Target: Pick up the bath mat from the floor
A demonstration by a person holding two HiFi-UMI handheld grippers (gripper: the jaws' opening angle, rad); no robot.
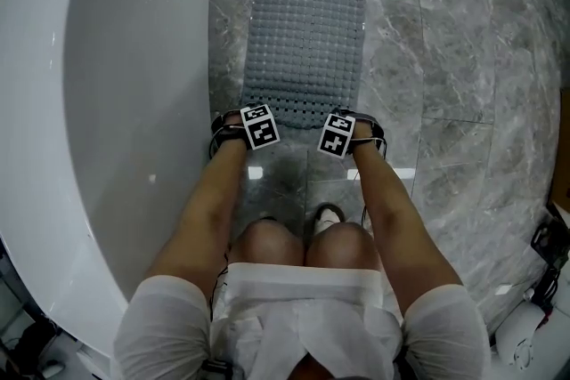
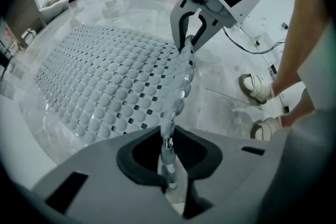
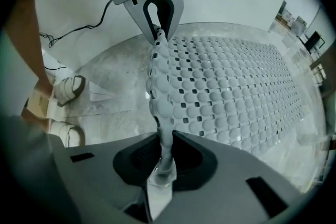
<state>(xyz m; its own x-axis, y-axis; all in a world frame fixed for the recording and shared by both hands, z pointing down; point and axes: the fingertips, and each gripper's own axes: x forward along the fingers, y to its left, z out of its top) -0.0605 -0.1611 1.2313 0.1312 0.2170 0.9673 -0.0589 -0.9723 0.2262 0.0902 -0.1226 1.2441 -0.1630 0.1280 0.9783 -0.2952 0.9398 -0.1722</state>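
Grey on grey
Grey bath mat (image 1: 307,36), rows of bumps and holes; veined grey marble floor (image 1: 445,58); plain white bathtub (image 1: 116,102).

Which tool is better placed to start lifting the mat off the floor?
Neither alone: left tool and right tool each clamp the near edge of the bath mat, so both should lift together.

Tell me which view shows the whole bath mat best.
The head view: it frames the bath mat from end to end. The left gripper view and right gripper view show its raised near edge close up, the rest stretching away.
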